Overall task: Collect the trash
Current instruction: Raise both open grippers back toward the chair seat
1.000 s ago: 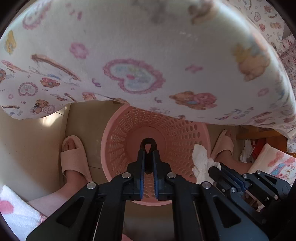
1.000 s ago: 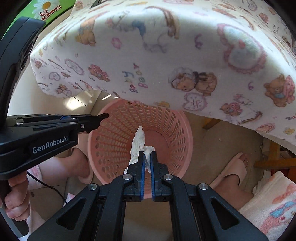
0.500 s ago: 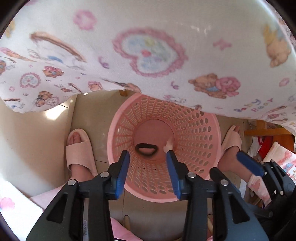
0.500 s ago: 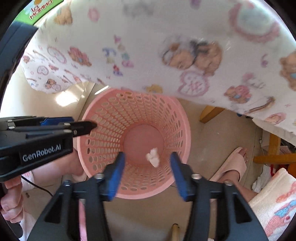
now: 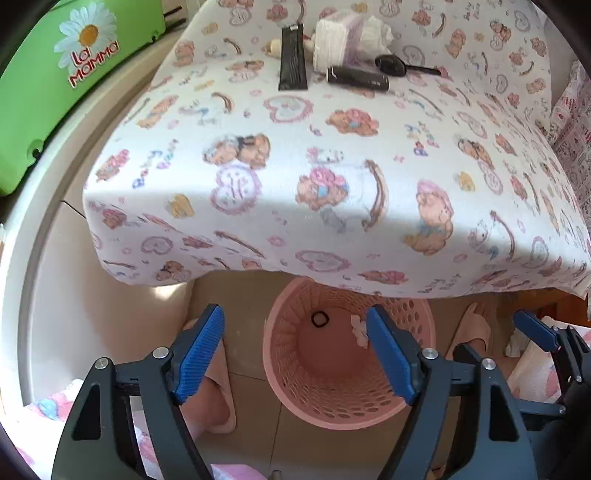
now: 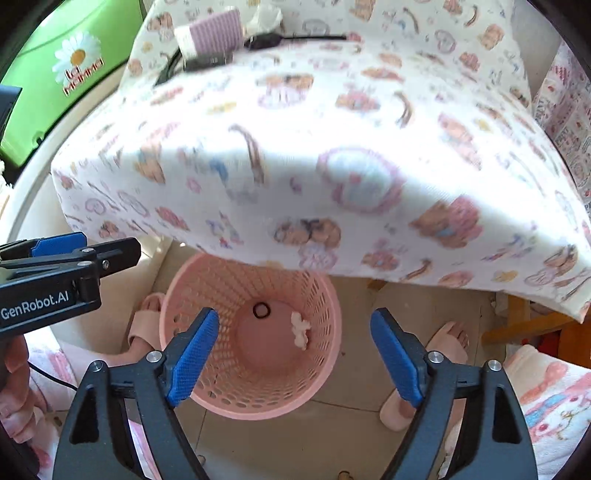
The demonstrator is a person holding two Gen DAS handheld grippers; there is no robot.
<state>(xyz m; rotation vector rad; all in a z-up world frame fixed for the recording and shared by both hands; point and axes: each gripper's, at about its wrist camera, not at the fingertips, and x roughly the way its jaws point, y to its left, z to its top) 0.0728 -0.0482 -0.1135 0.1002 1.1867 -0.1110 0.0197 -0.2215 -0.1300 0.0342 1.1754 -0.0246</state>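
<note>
A pink perforated basket [image 5: 332, 391] [image 6: 221, 380] stands on the floor under the table's near edge. A black ring [image 5: 320, 318] [image 6: 261, 310] and a white crumpled tissue [image 5: 359, 328] [image 6: 300, 330] lie on its bottom. My left gripper [image 5: 295, 354] is open and empty above the basket. My right gripper [image 6: 295, 354] is open and empty above the basket too. It also shows at the right edge of the left wrist view [image 5: 546, 339], and the left gripper shows at the left of the right wrist view [image 6: 74, 266].
The table [image 5: 332, 166] has a bear-print cloth. At its far end lie a tissue pack [image 5: 347, 33], a black flat case [image 5: 292, 59], a black tube [image 5: 357, 78] and a black spoon-like tool [image 5: 402, 66]. A green box [image 5: 48, 85] is at left. Slippered feet [image 6: 436, 354] flank the basket.
Both grippers opened and let go; the black ring and the tissue dropped into the basket. Both grippers then rose and pulled back, so the tabletop came into view.
</note>
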